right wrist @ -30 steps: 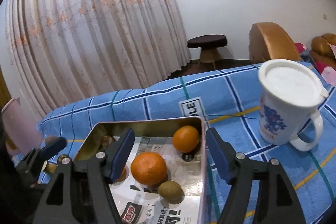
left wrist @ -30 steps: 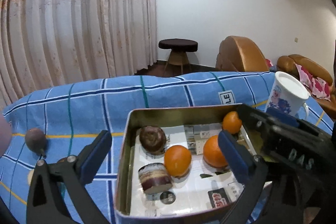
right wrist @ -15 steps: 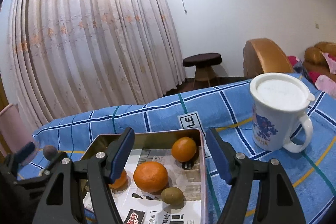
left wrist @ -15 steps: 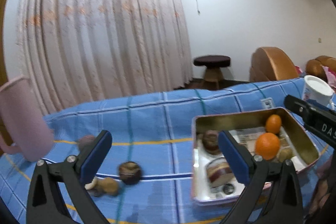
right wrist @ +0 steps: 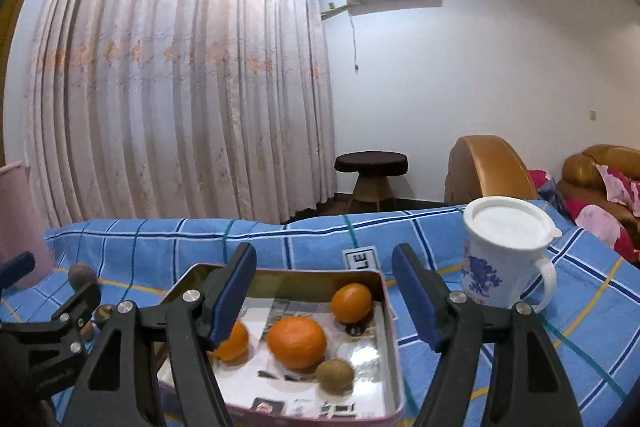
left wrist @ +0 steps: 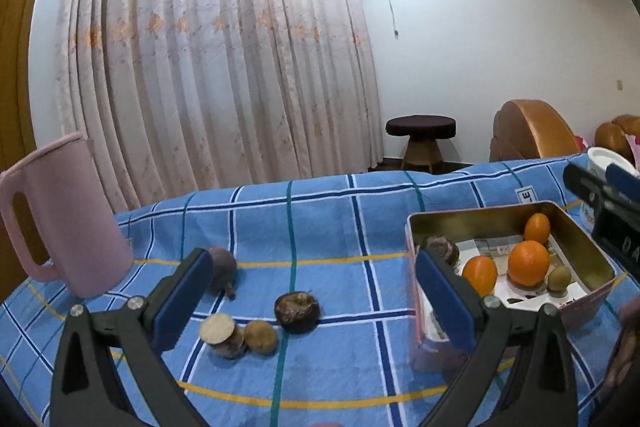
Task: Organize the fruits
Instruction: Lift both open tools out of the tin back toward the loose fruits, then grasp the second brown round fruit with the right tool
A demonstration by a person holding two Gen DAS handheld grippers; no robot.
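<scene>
Whereas a second ago the left gripper (left wrist: 314,301) framed the tin (left wrist: 592,251), it has swung away so the tin sits at the frame's right and loose fruit on the blue checked cloth (left wrist: 320,219) fills its centre: probably the next pick, a dark round fruit (left wrist: 297,311). Both grippers, the right gripper (right wrist: 324,297) included, stand apart, holding nothing.

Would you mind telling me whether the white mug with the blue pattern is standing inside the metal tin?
No, the white mug stands on the blue checked cloth to the right of the tin, outside its wall.
</scene>
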